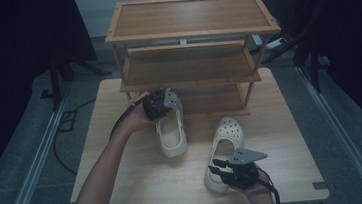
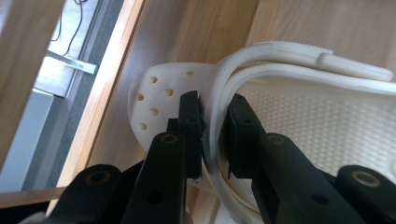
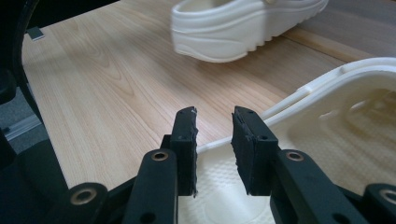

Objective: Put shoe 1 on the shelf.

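I'm holding the left shoe point(image 1: 172, 133) w/ my left gripper point(image 1: 161, 104); its jaws are clamped on the shoe's side wall and strap, toe end pointing at the wooden rack point(image 1: 189, 56). I think I'm carrying it to the bottom shelf point(image 1: 209, 102), so next I'm needing to slide it in low w/o bumping the rack legs. The right shoe point(image 1: 226, 148) is sitting on the table point(image 1: 120, 113) near me. My right gripper point(image 1: 226, 170) is hanging over its heel rim, fingers point(image 3: 184, 140) apart w/ the rim between them, not pinching yet. The table is light wood. Around it I'm seeing grey floor, dark curtains & cables.
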The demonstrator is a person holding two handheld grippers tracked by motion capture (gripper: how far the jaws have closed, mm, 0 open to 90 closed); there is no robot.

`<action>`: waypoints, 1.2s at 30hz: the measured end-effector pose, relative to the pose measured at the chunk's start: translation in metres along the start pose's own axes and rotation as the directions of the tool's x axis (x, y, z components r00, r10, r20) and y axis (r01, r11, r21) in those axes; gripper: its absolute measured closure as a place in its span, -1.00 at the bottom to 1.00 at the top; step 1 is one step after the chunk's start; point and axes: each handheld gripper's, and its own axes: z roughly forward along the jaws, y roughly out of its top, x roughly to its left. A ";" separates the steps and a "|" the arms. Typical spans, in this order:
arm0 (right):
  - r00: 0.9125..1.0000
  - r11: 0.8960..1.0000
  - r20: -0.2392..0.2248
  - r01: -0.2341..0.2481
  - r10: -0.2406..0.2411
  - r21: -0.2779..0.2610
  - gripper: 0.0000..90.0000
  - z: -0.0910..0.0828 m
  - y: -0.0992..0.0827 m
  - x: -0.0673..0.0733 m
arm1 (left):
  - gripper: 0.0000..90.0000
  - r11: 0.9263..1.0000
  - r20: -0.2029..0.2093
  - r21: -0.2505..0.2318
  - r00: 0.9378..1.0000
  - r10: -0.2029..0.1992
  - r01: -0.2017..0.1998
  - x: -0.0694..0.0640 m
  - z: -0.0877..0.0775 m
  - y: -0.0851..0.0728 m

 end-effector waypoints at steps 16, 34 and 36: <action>1.000 0.999 -0.024 0.002 -0.001 0.037 0.55 0.012 -0.006 0.002 | 0.75 1.000 -0.070 0.019 0.997 0.020 -0.019 0.009 0.033 0.018; 1.000 0.999 -0.026 0.010 -0.009 0.038 0.55 0.012 -0.005 0.005 | 0.61 0.999 -0.011 -0.021 0.999 -0.038 0.038 0.002 0.024 0.017; 1.000 0.999 -0.024 0.009 -0.008 0.035 0.55 0.012 -0.005 0.005 | 0.55 0.997 0.007 -0.042 0.998 -0.059 0.059 0.002 0.018 0.015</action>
